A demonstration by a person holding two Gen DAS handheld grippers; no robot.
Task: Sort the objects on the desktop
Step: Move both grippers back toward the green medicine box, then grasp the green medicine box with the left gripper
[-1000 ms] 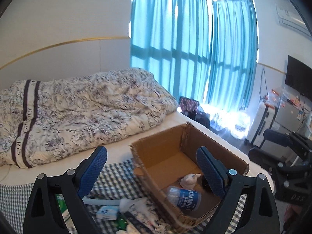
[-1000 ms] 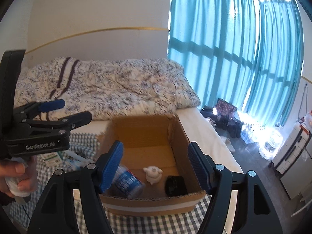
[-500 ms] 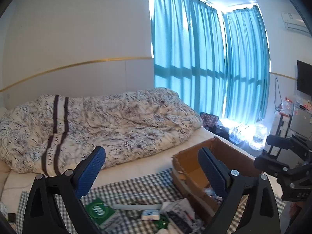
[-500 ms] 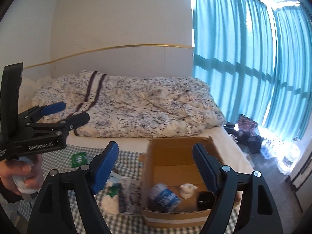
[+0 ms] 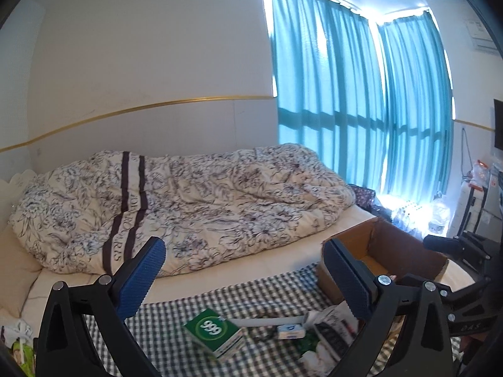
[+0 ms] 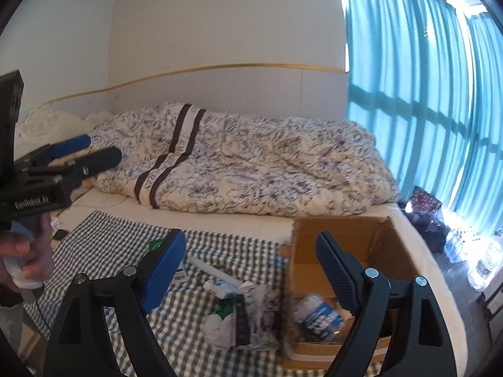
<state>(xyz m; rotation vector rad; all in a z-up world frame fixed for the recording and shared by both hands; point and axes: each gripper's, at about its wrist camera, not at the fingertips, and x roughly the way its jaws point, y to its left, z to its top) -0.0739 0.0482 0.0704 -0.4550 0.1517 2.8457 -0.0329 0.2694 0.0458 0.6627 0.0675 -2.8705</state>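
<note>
A cardboard box (image 6: 342, 223) sits at the right end of a checked cloth (image 6: 103, 235), with a water bottle (image 6: 317, 314) lying inside it. Left of the box lie a white tube (image 6: 213, 270), a small white-and-blue box (image 6: 220, 287), a plastic packet (image 6: 251, 314) and a white wad (image 6: 217, 323). A green box (image 5: 213, 330) marked 999 lies further left. My right gripper (image 6: 251, 273) hovers over the clutter, jaws opening, nothing between them. My left gripper (image 5: 245, 278), also seen from the side as the left gripper (image 6: 91, 152), is opening too and holds nothing.
A floral duvet (image 5: 204, 201) covers the bed behind the cloth. Teal curtains (image 5: 345, 110) hang at the right. Bags and bottles (image 6: 471, 251) crowd the floor past the bed's end. A hand (image 6: 25, 260) grips the left tool's handle.
Both views have swung left, off the cardboard box and onto the loose things on the checked cloth. The green box has come into sight. Both pairs of jaws stand wider.
</note>
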